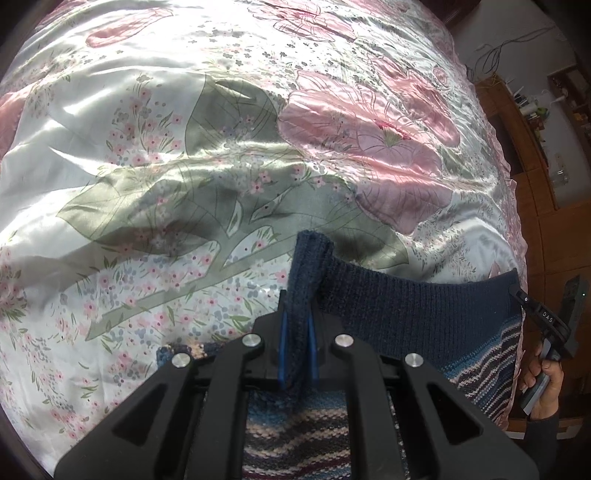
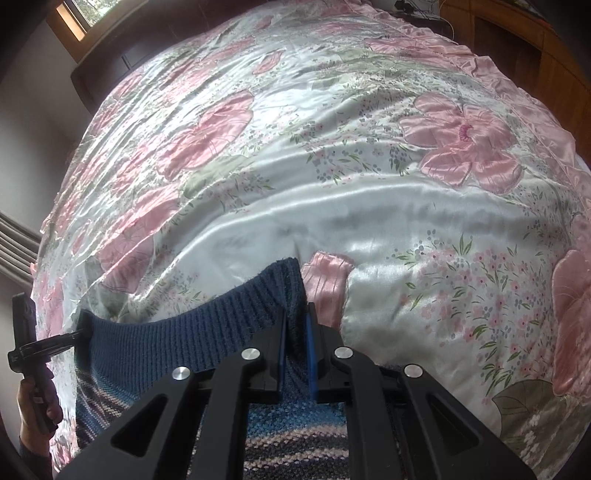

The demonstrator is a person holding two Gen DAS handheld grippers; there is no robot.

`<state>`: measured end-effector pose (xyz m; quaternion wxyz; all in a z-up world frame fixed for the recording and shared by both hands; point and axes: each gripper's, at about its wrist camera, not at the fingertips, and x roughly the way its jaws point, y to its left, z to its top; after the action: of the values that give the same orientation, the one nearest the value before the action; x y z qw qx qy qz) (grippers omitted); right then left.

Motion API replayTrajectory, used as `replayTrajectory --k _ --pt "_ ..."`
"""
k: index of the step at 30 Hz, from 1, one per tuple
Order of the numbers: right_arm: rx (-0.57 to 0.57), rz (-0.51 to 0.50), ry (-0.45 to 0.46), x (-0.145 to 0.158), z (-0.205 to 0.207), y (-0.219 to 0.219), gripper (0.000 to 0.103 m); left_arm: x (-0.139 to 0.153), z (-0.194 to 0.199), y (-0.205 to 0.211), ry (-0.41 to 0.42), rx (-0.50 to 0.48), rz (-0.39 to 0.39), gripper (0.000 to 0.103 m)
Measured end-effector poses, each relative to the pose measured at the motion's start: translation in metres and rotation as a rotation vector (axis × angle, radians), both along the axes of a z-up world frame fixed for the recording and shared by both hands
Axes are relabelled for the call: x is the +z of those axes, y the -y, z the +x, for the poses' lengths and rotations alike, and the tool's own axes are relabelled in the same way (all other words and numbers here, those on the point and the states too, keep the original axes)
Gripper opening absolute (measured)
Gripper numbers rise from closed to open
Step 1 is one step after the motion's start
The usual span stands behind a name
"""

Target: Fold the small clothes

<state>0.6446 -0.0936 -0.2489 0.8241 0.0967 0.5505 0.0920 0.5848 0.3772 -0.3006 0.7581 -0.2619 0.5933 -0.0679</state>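
Home bedroom. Bed covered by shiny satin bedspread (image 2: pixel 332 206), white with pink flowers and green leaves, ruffled pink edge. Wooden shelving (image 1: pixel 532 122) with small household items beside the bed. Window (image 2: pixel 79 14) in the corner; dark headboard (image 2: pixel 107 74) at far end.

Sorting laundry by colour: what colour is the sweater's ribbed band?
Dark navy blue ribbed band, clearest in the right wrist view.

The only readable lettering is "DAS", in white on the black right gripper (image 1: pixel 546 317), seen from the left wrist.
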Motion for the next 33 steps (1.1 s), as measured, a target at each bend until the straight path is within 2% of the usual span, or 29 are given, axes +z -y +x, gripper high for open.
replayTrajectory --k 2,3,4,5,6,7,8,9,12,13,15,16,17,18,19,22,25,26,27,30,31,33 --pt "-0.011 0.009 -0.032 -0.013 0.003 0.004 0.010 -0.013 0.000 0.002 -0.032 -0.006 0.005 0.009" --pt "-0.021 0.004 -0.058 -0.020 0.005 0.006 0.015 -0.018 -0.001 0.003 -0.046 -0.004 0.003 0.013" --pt "-0.034 0.004 -0.058 -0.023 0.005 0.009 0.024 -0.018 -0.003 0.000 -0.039 0.011 -0.001 0.022" --pt "-0.046 0.016 -0.041 -0.021 0.003 0.014 0.029 -0.013 -0.006 -0.005 -0.029 0.040 0.008 0.041" --pt "-0.055 0.028 -0.022 -0.017 0.001 0.020 0.035 -0.004 -0.011 -0.013 -0.011 0.081 0.043 0.049" --pt "-0.066 0.040 0.003 -0.010 -0.003 0.026 0.035 0.009 -0.017 -0.021 0.024 0.126 0.090 0.054" --pt "-0.075 0.077 0.038 -0.001 -0.008 0.034 0.035 0.023 -0.024 -0.028 0.070 0.157 0.106 0.054" --pt "-0.073 0.136 0.065 0.007 -0.015 0.040 0.035 0.034 -0.029 -0.029 0.118 0.148 0.055 0.054" --pt "-0.001 0.320 0.042 0.013 -0.034 0.042 0.035 0.049 -0.040 -0.013 0.221 0.027 -0.162 0.055" --pt "0.026 0.351 0.021 0.008 -0.040 0.039 0.035 0.044 -0.041 -0.006 0.210 -0.003 -0.214 0.056" --pt "0.054 0.339 -0.032 -0.008 -0.044 0.033 0.031 0.022 -0.039 0.007 0.136 -0.028 -0.199 0.049" --pt "0.035 0.312 -0.050 -0.017 -0.043 0.034 0.030 0.007 -0.037 0.008 0.086 -0.025 -0.179 0.041" --pt "0.008 0.309 -0.071 -0.026 -0.041 0.040 0.025 -0.008 -0.038 0.008 0.040 -0.012 -0.165 0.028" --pt "-0.018 0.318 -0.086 -0.035 -0.039 0.048 0.009 -0.019 -0.039 0.005 0.013 -0.001 -0.156 0.017" --pt "-0.045 0.309 -0.101 -0.044 -0.036 0.055 0.000 -0.026 -0.039 0.000 -0.001 0.015 -0.144 0.000" --pt "-0.070 0.358 -0.116 -0.051 -0.034 0.068 0.000 -0.033 -0.042 -0.013 -0.025 0.048 -0.197 0.002" --pt "-0.095 0.343 -0.084 -0.036 -0.041 0.075 0.000 -0.013 -0.053 -0.019 0.004 0.053 -0.149 0.002" --pt "-0.112 0.350 -0.076 -0.031 -0.046 0.082 0.001 0.000 -0.060 -0.019 0.033 0.047 -0.120 0.012" --pt "-0.119 0.365 -0.060 -0.023 -0.054 0.087 0.006 0.015 -0.070 -0.018 0.078 0.028 -0.107 0.016" --pt "-0.049 0.502 -0.069 -0.015 -0.086 0.091 0.009 0.037 -0.112 -0.011 0.155 -0.034 -0.209 0.028" --pt "-0.029 0.501 -0.075 -0.016 -0.094 0.088 0.010 0.034 -0.124 -0.008 0.151 -0.047 -0.215 0.029" --pt "-0.030 0.463 -0.119 -0.033 -0.105 0.087 0.010 0.011 -0.137 -0.005 0.085 -0.051 -0.206 0.029"
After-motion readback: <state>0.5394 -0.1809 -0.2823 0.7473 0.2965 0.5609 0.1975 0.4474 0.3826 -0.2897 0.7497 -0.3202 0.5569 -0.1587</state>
